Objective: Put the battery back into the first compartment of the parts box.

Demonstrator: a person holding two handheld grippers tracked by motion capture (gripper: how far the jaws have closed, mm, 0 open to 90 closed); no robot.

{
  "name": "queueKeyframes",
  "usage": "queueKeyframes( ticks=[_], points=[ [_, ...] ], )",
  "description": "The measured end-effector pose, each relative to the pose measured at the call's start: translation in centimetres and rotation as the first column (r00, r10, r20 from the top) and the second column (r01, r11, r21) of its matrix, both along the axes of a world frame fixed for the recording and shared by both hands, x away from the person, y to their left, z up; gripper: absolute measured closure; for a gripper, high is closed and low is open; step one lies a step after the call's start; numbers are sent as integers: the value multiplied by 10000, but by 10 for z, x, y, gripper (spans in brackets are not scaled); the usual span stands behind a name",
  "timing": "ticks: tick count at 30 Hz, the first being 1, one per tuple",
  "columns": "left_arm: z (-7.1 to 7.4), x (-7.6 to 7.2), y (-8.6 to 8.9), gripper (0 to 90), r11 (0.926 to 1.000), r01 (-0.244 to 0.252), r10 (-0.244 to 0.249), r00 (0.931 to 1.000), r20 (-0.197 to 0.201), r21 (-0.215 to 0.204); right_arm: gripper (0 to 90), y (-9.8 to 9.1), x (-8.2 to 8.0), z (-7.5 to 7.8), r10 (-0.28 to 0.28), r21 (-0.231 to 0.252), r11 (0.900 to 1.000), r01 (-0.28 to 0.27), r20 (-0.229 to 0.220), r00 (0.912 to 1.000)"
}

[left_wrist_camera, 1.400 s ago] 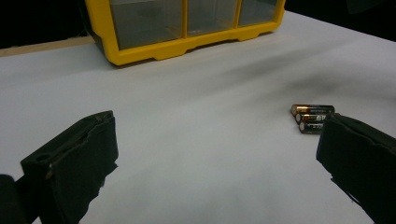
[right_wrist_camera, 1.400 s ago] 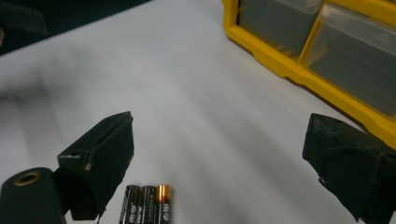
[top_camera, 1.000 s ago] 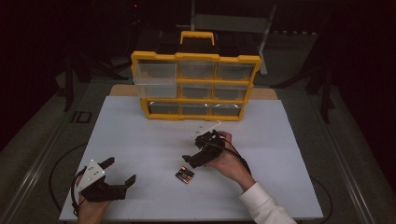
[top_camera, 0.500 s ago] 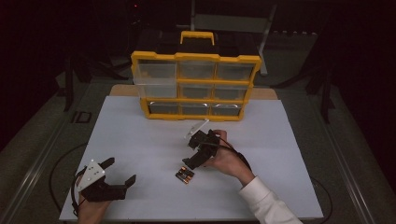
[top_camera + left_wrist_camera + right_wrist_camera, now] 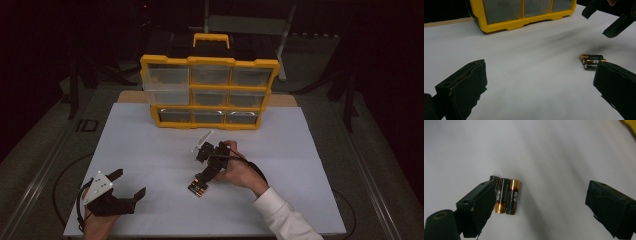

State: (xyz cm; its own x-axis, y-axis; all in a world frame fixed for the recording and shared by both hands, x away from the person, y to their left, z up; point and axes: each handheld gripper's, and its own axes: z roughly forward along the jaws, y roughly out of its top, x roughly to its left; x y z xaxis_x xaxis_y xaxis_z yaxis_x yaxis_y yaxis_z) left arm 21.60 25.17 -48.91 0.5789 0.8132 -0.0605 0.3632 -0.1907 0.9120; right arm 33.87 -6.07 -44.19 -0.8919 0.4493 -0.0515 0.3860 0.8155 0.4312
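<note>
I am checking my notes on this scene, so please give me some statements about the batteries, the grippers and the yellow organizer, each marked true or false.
1. The batteries lie side by side on the white table. True.
2. The right gripper is shut on a battery. False: its fingers stand open over the batteries, which lie on the table.
3. The left gripper is open and holds nothing. True.
4. The yellow organizer lies flat on the table. False: it stands upright at the far side of the table.
5. The batteries lie inside a compartment. False: they are out on the table.
</note>
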Motion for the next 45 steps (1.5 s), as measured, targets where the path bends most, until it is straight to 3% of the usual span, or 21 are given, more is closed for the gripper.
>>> queueKeyframes(
  ticks=[23, 31, 39, 45],
  points=[
    [0, 0, 0, 0, 10000, 9, -9, 10000, -33, 27, 197, 18, -5, -23, 392, -896, 9951, -425, -386, 9985],
    [0, 0, 0, 0, 10000, 3, -3, 10000, -33, 44, 386, 17, -4, -29, 600, -877, 9939, -673, -835, 9947],
    [0, 0, 0, 0, 10000, 4, -3, 10000, -38, 57, 582, 13, -3, -37, 787, -771, 9929, -911, -1509, 9854],
    [0, 0, 0, 0, 10000, -8, 8, 10000, -44, 70, 701, 14, -3, -41, 704, -908, 9920, -875, -1764, 9818]
  ],
)
